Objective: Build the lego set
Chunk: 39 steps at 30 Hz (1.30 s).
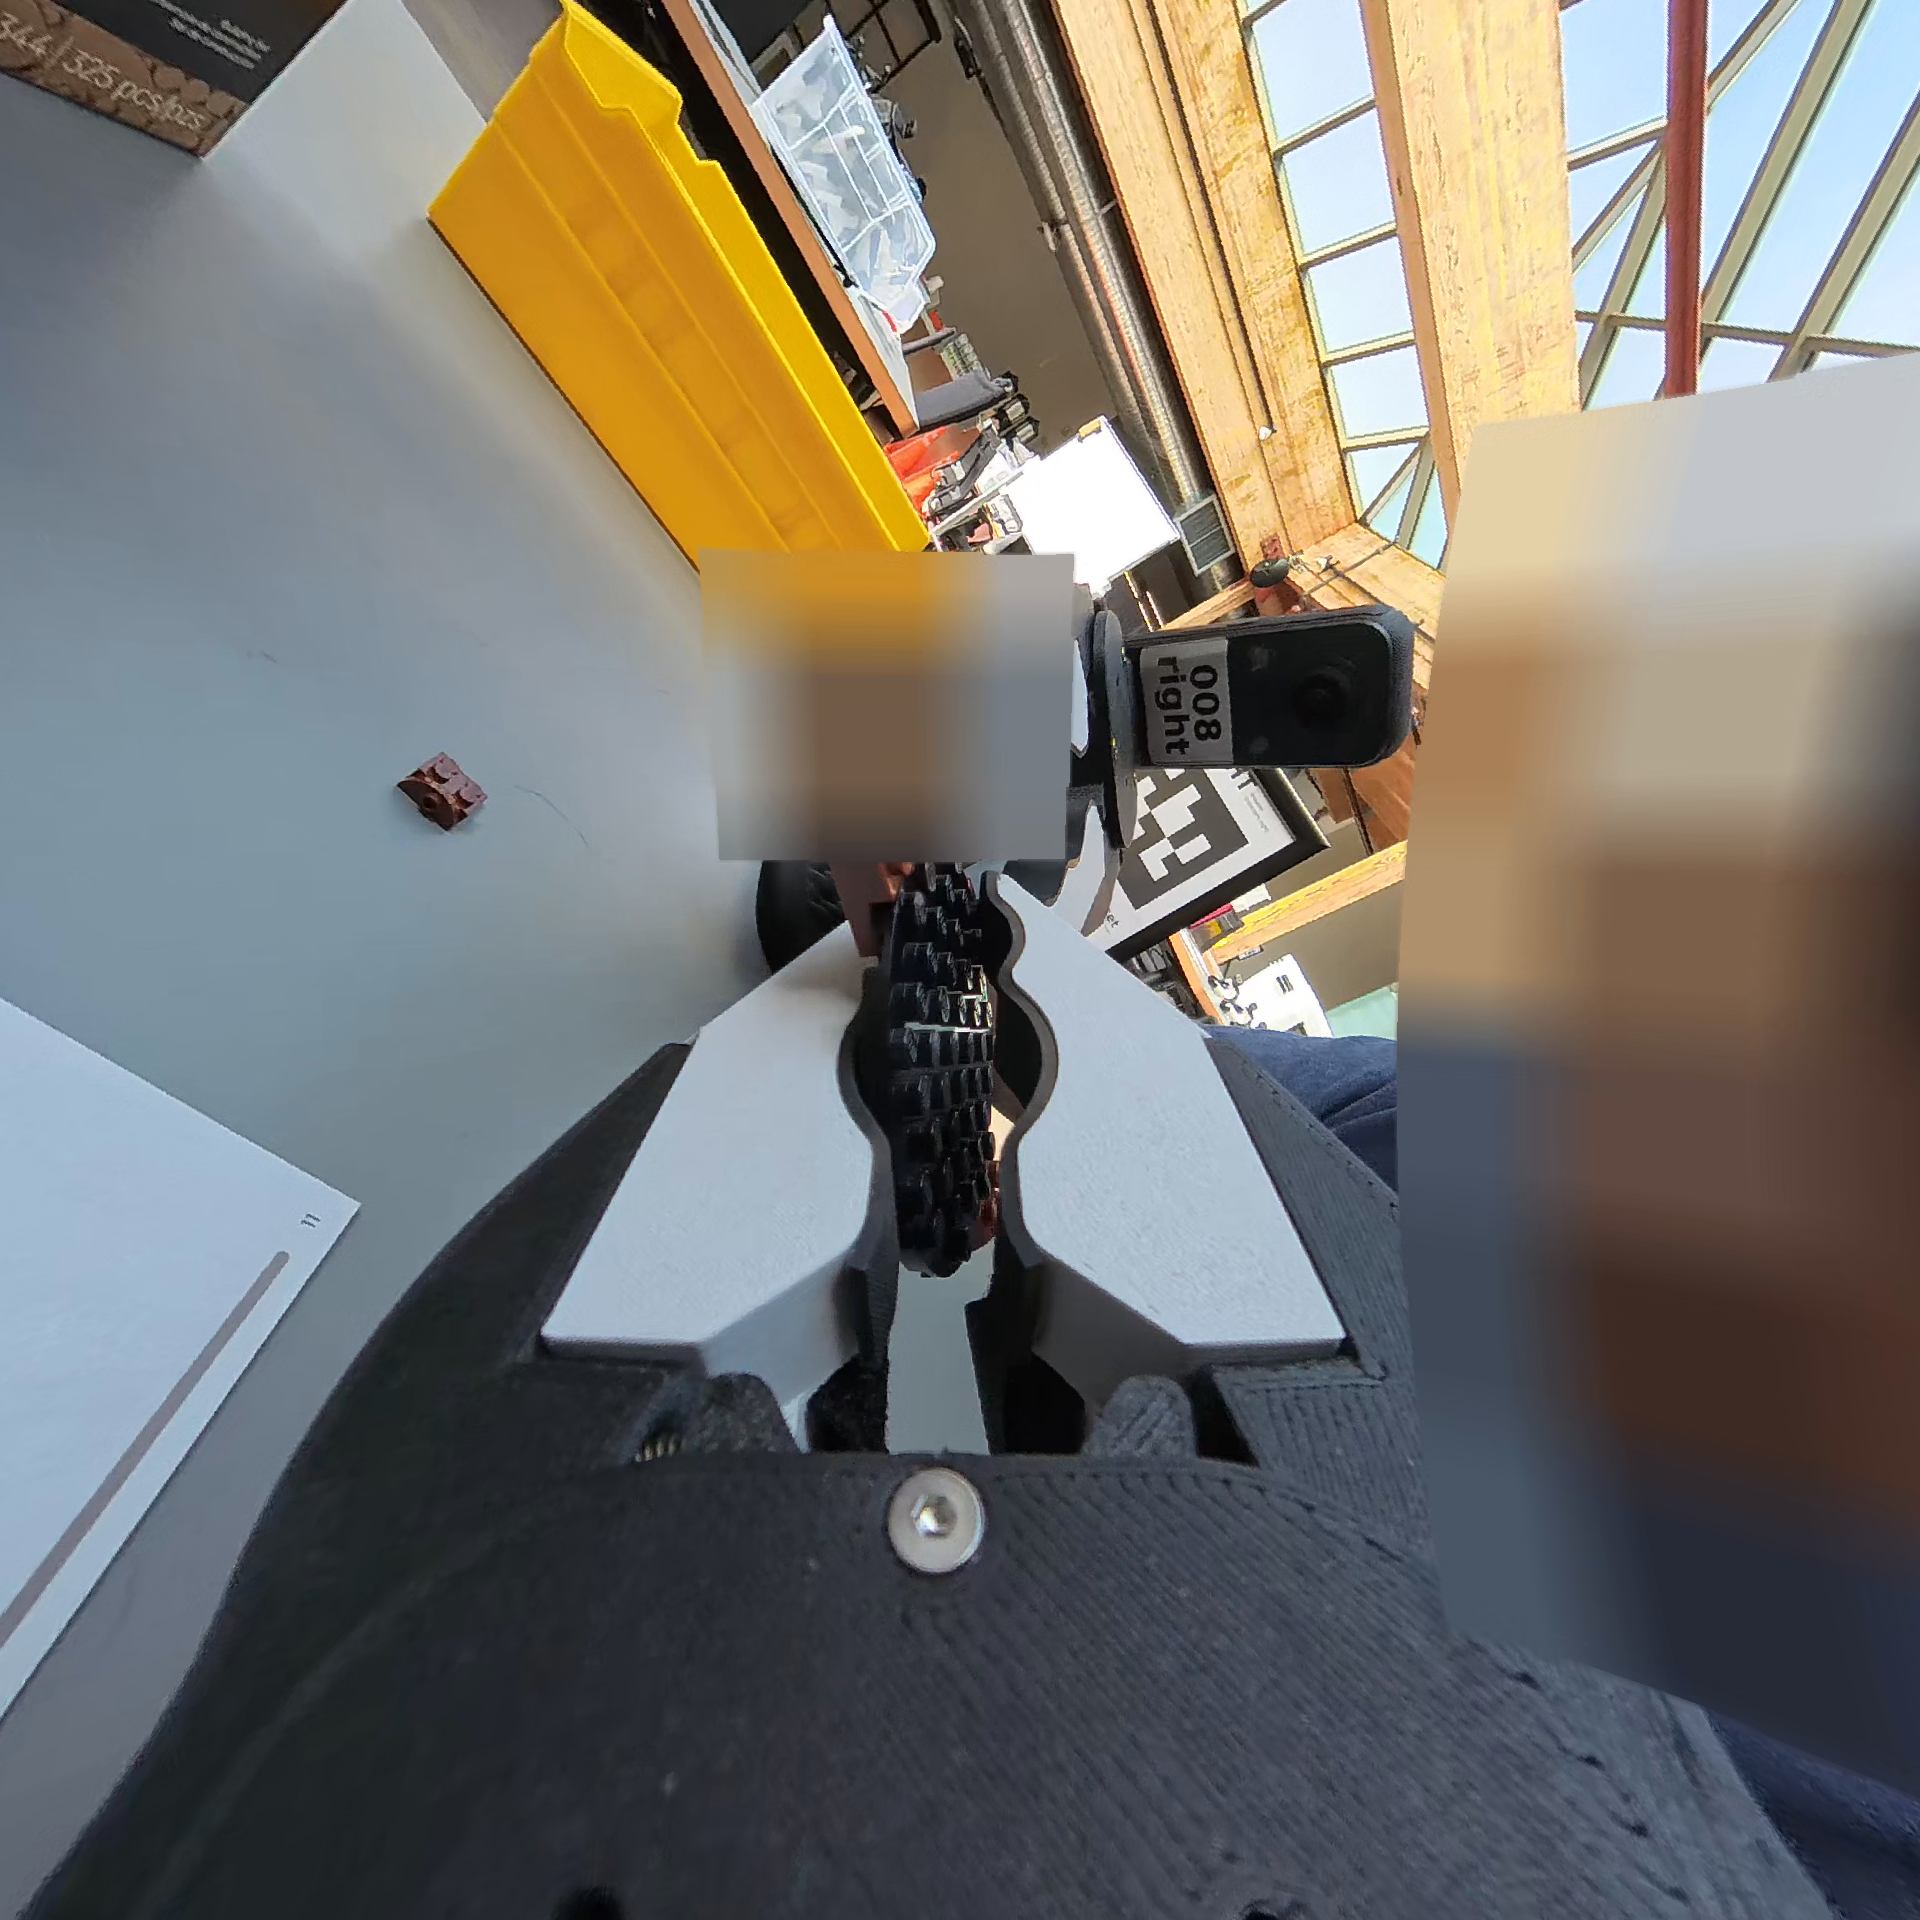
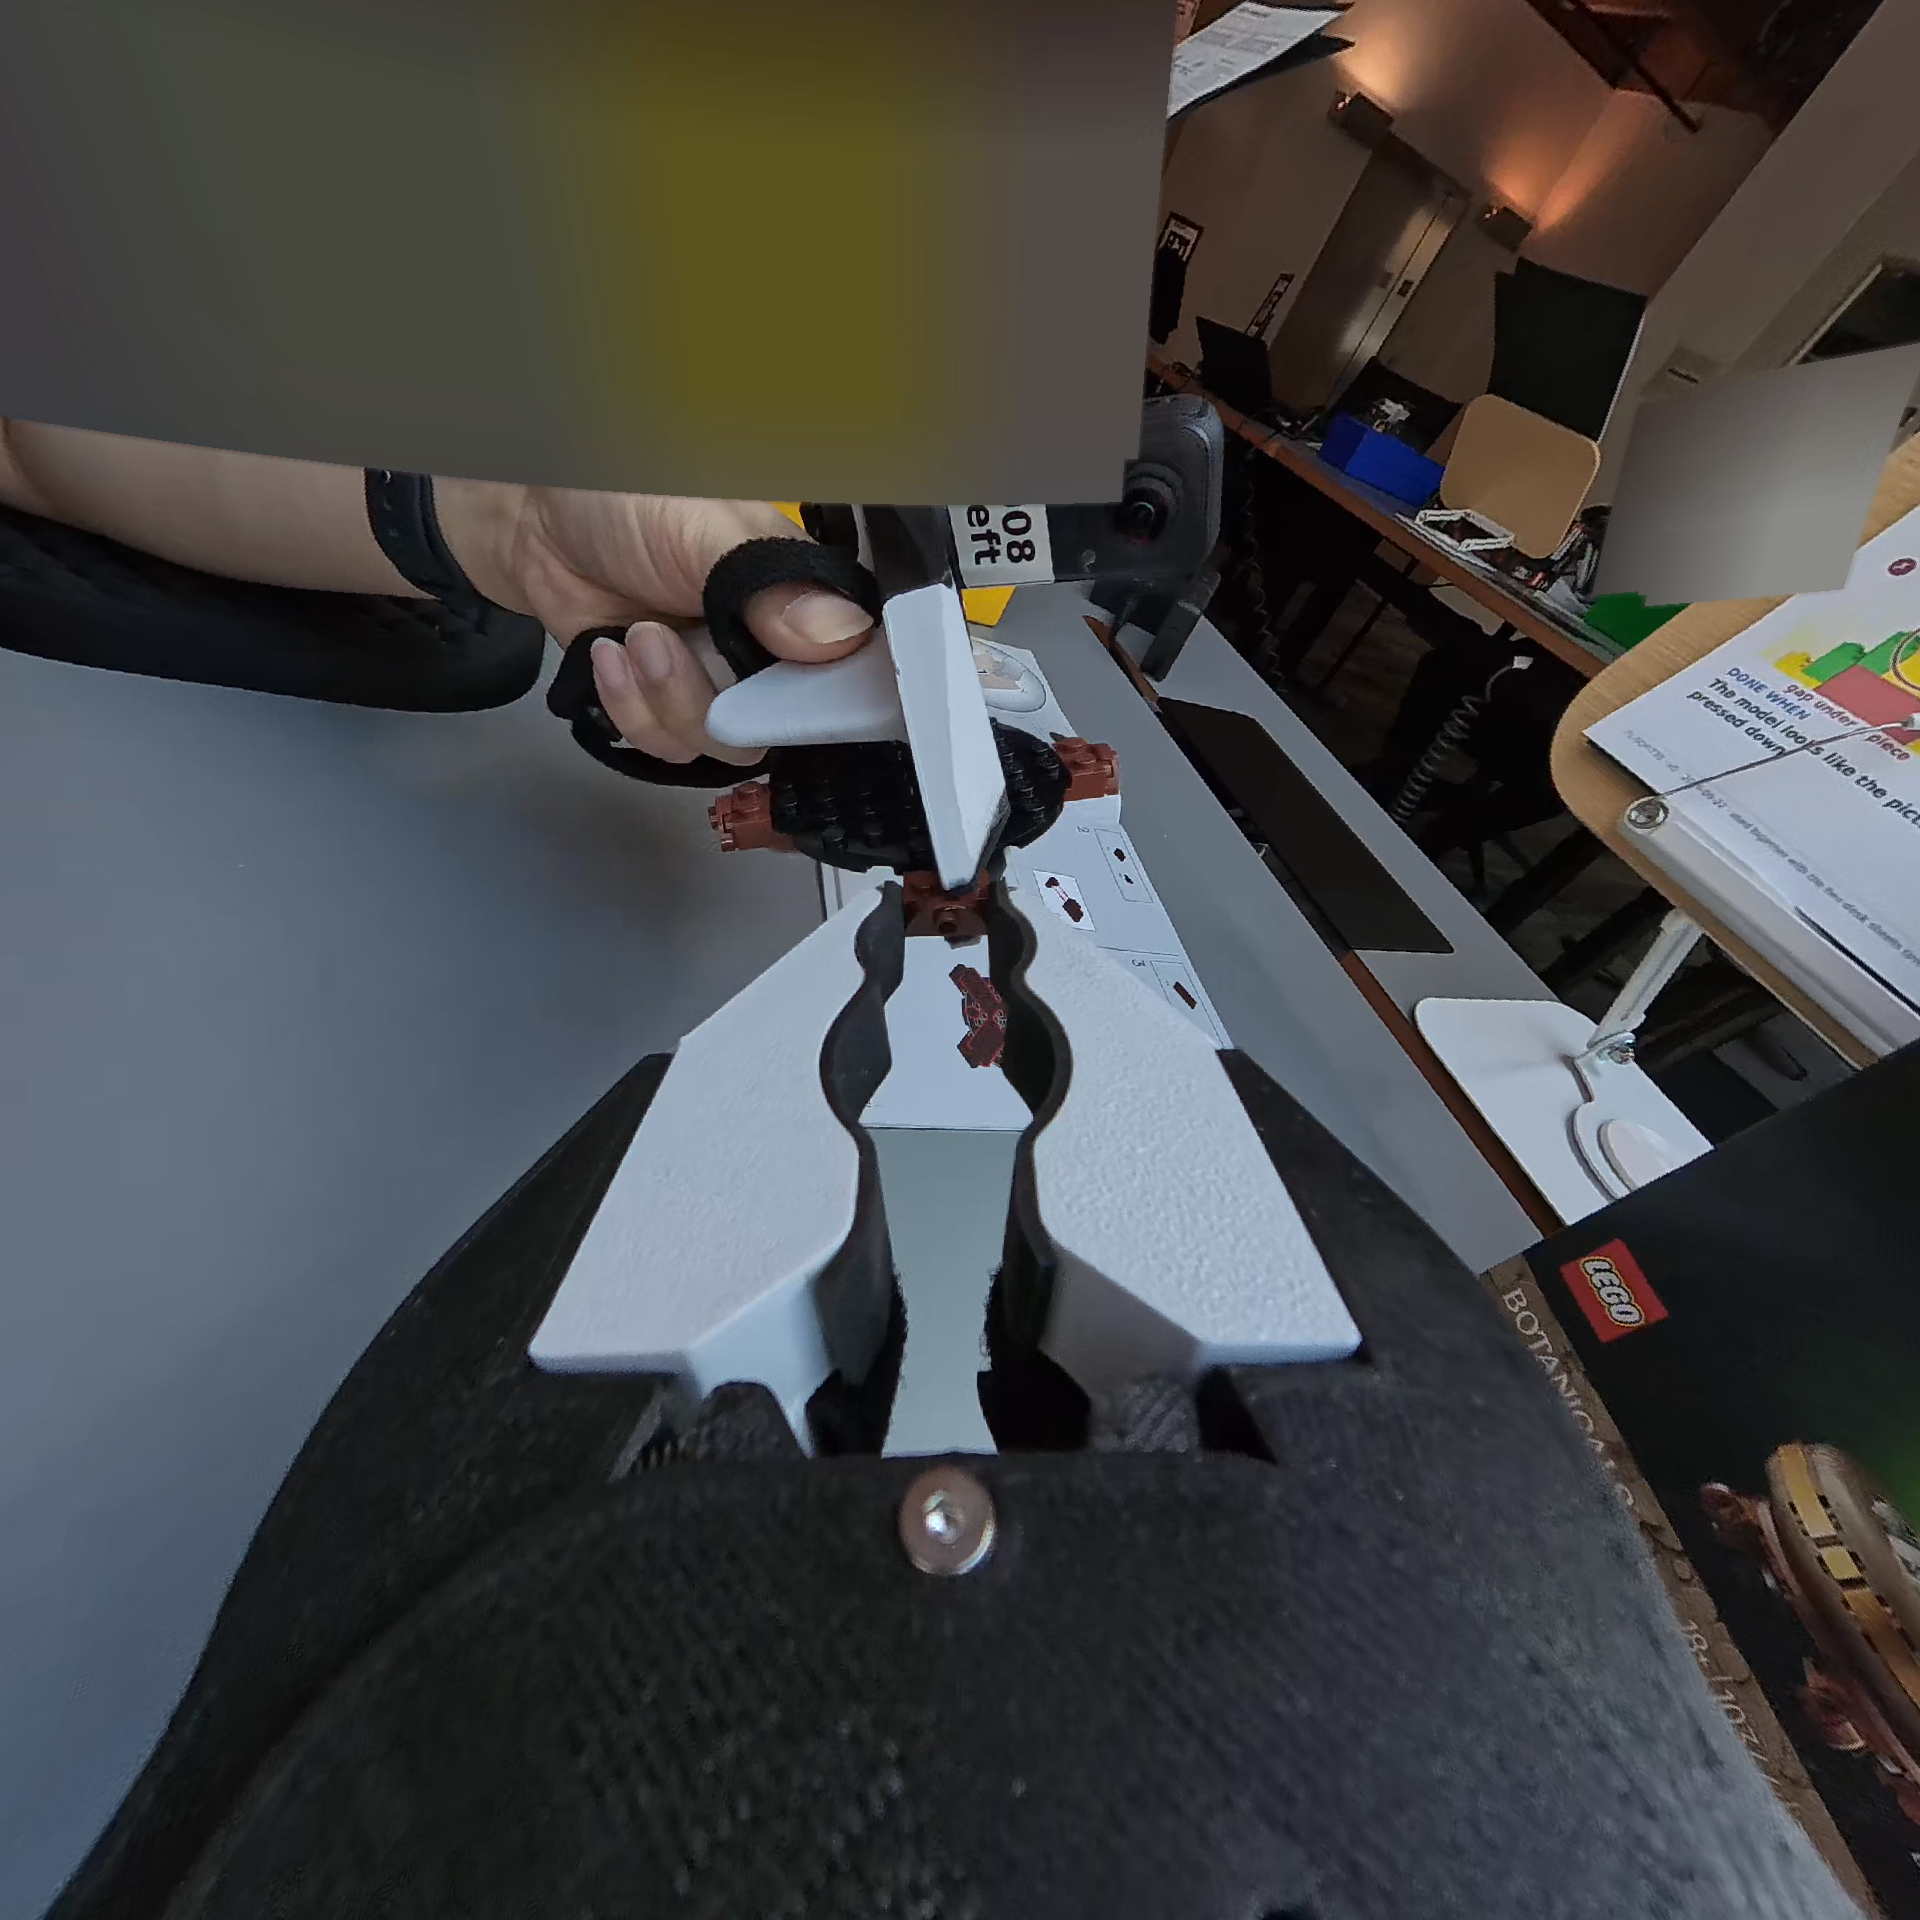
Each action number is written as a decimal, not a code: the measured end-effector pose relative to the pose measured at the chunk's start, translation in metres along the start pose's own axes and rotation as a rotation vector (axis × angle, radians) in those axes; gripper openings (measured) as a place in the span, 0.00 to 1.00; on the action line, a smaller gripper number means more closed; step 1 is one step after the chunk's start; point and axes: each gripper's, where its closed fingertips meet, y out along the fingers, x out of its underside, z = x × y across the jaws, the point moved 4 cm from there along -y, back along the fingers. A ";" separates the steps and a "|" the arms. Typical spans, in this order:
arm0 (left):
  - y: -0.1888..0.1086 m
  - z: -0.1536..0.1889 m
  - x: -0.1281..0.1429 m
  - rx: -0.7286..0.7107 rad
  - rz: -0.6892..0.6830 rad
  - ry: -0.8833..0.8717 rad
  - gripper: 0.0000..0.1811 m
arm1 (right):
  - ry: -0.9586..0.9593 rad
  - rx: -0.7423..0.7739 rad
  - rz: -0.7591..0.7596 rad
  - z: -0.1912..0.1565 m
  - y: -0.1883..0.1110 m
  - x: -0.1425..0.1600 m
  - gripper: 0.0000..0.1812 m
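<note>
My left gripper [image 1: 940, 904] is shut on a round black studded Lego plate [image 1: 940, 1081], held edge-on above the table. In the right wrist view the same plate [image 2: 862, 805] shows with reddish-brown bricks on its left [image 2: 743, 816] and right [image 2: 1086, 769] edges, clamped by the left gripper's white fingers [image 2: 951, 748]. My right gripper [image 2: 945, 899] is shut on a small reddish-brown brick [image 2: 945, 914] at the plate's lower edge. A loose reddish-brown piece [image 1: 444, 795] lies on the grey table to the left.
A yellow bin [image 1: 665, 312] stands at the table's far edge. The instruction booklet [image 2: 1039, 987] lies under the grippers, its page [image 1: 125, 1247] at lower left. The Lego box [image 2: 1714, 1507] is at right. A person's hand [image 2: 644, 582] holds the left gripper. Less than 4 cm separates the two grippers' tips. The loose reddish-brown piece [image 1: 444, 795] is about 15 cm from both grippers' fingertips.
</note>
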 end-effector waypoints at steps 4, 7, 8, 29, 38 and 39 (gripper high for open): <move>-0.003 0.001 -0.004 -0.004 0.023 0.005 0.04 | -0.043 0.070 -0.007 0.001 0.003 -0.003 0.08; -0.004 0.003 -0.006 -0.024 0.039 0.050 0.04 | -0.057 0.106 -0.005 0.001 0.005 -0.005 0.08; -0.004 0.004 -0.006 -0.037 0.028 0.077 0.04 | -0.056 0.103 0.001 0.001 0.005 -0.005 0.08; -0.005 0.006 -0.006 -0.160 -0.014 0.257 0.04 | -0.061 0.124 -0.007 0.002 0.006 -0.003 0.08; -0.007 0.013 -0.016 -0.123 0.119 0.285 0.04 | 0.301 0.048 0.163 0.017 0.002 -0.007 0.22; -0.009 0.016 -0.018 -0.117 0.146 0.320 0.04 | 0.356 0.031 0.183 0.019 0.002 -0.007 0.23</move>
